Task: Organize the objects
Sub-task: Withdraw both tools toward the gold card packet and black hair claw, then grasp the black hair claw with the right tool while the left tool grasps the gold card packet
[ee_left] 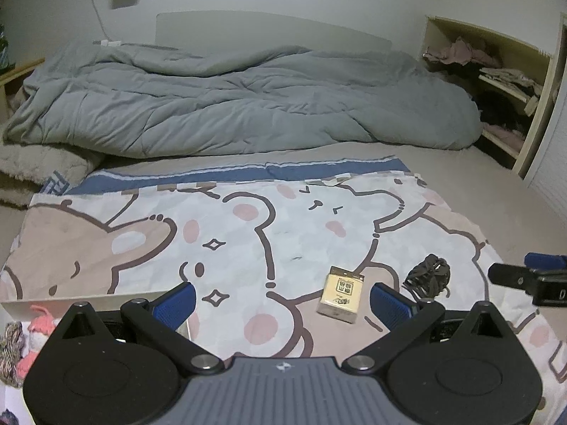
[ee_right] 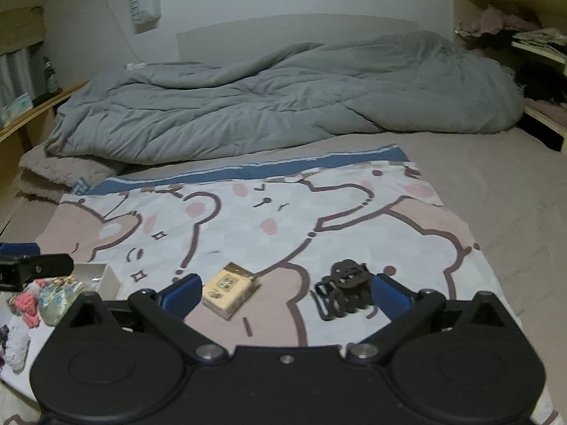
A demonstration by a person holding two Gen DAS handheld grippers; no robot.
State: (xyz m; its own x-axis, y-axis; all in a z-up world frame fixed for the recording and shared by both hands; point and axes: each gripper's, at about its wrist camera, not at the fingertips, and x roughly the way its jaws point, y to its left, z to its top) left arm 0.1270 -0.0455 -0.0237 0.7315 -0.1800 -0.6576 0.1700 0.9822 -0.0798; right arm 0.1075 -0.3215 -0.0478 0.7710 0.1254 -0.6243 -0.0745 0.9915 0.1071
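Left wrist view: the left gripper (ee_left: 281, 299) hangs low over a bear blanket (ee_left: 248, 233) spread on a bed
Left gripper jaws: wide apart, with nothing between the blue pads (ee_left: 177, 302)
Small box (ee_left: 341, 294): tan with dark print, lying flat on the blanket, just ahead of the left gripper and nearer its right pad
Hair clip (ee_left: 428, 276): dark, lying on the blanket just to the right of the small box, not touching it
Right gripper tip (ee_left: 528, 278): peeks in at the right edge of the left view, near the hair clip
Right wrist view: the right gripper (ee_right: 285, 295) is low over the same blanket (ee_right: 248, 219)
Right gripper jaws: wide apart, holding nothing
Box and clip here: the small box (ee_right: 230, 289) lies close to the left pad and the hair clip (ee_right: 345, 288) close to the right pad; I cannot tell if a pad touches either
White box (ee_right: 106, 278): open, at the left edge of the blanket, with pink yarn toys (ee_right: 28, 301) and a shiny pouch (ee_right: 55, 301) beside it
Gray quilt (ee_left: 241, 102): bunched up at the far end of the bed
Shelf (ee_left: 496, 67): at the far right, with clothes piled in it
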